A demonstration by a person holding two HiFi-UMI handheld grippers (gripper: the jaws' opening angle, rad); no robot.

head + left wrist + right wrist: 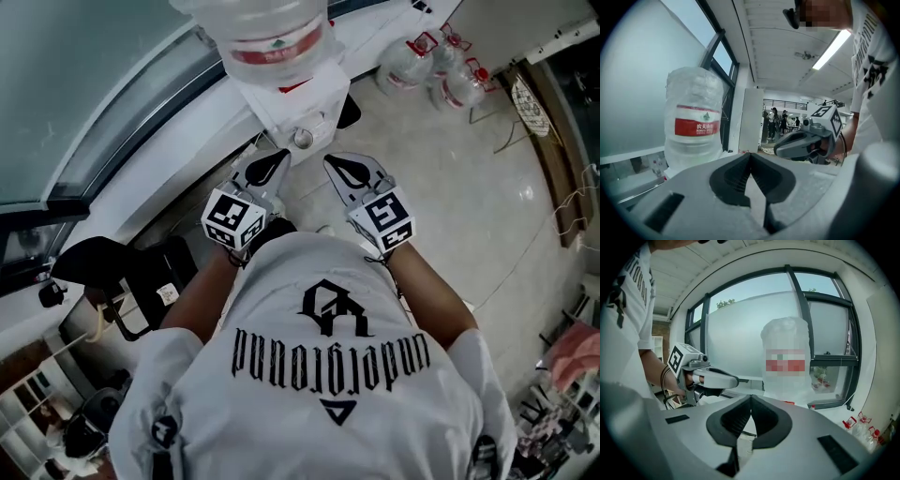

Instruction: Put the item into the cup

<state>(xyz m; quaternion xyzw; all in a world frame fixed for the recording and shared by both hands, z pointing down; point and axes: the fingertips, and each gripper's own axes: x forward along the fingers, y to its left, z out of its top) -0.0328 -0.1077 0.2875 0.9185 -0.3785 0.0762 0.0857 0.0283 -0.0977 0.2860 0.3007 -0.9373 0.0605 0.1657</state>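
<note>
Standing atop white dispenser [292, 103]: big water bottle [277, 37], contents unclear. Spare bottles [427, 61] on floor [450, 178]. Left gripper [277, 161], right gripper [337, 165] side by side near dispenser front, both clenched, nothing between jaws. Item, cup: cannot tell where.

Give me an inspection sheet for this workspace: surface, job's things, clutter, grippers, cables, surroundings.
Surface: pale tiled floor; no table seen.
Job's things: nothing seen; no cup or item shows.
Clutter: spare water jugs on the floor; black object at the left, unclear what.
Grippers: left gripper and right gripper both shut, holding nothing, pointed towards the water dispenser.
Cables: what looks like a thin cord near the right wall.
Surroundings: big water bottle on the dispenser; frosted window behind it.
</note>
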